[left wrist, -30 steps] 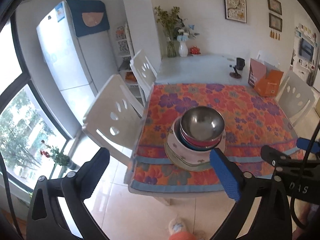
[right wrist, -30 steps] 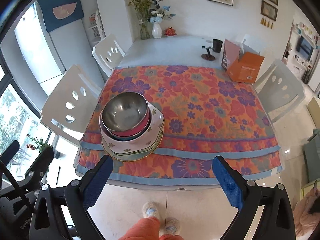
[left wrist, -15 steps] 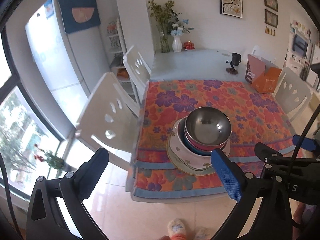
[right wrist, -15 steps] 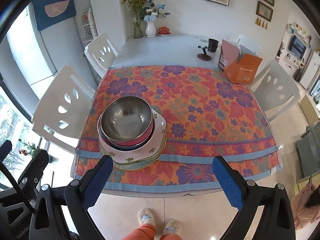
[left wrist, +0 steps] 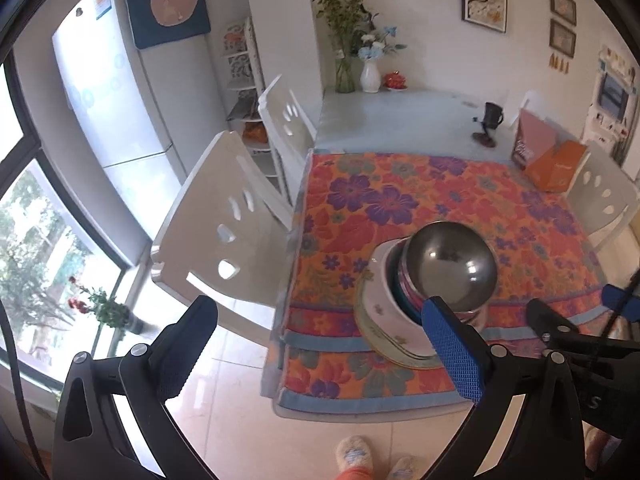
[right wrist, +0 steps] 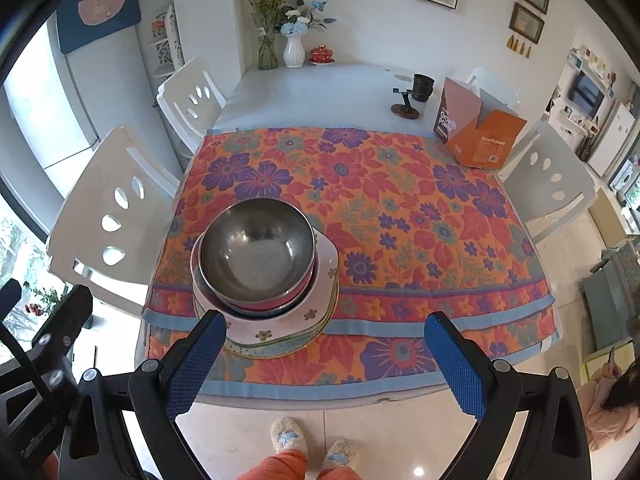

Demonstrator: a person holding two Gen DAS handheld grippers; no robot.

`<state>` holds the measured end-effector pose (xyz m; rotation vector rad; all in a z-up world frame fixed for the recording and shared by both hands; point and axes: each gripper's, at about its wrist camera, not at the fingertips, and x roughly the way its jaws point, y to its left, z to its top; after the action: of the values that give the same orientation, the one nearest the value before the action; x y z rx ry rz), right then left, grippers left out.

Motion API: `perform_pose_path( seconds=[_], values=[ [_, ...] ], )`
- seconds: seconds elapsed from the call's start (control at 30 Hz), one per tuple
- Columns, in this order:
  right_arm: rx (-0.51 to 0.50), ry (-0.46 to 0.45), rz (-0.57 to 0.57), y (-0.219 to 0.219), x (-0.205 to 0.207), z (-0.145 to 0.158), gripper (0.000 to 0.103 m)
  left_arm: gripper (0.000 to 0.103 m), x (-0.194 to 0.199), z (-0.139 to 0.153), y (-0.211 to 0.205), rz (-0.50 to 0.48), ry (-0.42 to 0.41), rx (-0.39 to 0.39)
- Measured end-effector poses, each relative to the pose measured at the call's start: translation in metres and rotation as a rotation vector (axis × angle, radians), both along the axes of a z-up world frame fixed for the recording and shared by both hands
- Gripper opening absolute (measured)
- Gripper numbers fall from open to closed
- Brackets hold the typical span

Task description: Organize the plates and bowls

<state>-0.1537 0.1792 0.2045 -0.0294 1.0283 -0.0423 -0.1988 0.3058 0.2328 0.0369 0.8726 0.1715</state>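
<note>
Right wrist camera is showing me an orange box [right wrist: 478, 130] reading "Growth power" at the far right of the flowery cloth [right wrist: 400, 208]. The steel bowl [right wrist: 256, 250] is sitting on top of the stacked bowls and plates [right wrist: 316, 316] near my edge. I am holding the right gripper [right wrist: 324, 364] and left gripper [left wrist: 320, 350] spread wide, gripping nothing.

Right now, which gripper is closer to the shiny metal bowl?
Hard to call; probably the left. The left gripper hangs off the table's near-left edge, its right finger overlapping the steel bowl in view. The right gripper hovers before the near edge, the bowl beyond its left finger.
</note>
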Motion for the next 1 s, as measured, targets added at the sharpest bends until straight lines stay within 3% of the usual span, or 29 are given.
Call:
perform_pose_path(
  seconds=[0.43,1.0],
  values=[
    [0.019,0.019,-0.039,0.008,0.021,-0.011,0.099,0.102,0.020,0.000,0.011,-0.069,-0.002,-0.040],
    [0.041,0.040,-0.056,0.015,0.028,-0.023,0.099,0.102,0.031,-0.009,0.019,-0.089,0.019,-0.039]
  ],
)
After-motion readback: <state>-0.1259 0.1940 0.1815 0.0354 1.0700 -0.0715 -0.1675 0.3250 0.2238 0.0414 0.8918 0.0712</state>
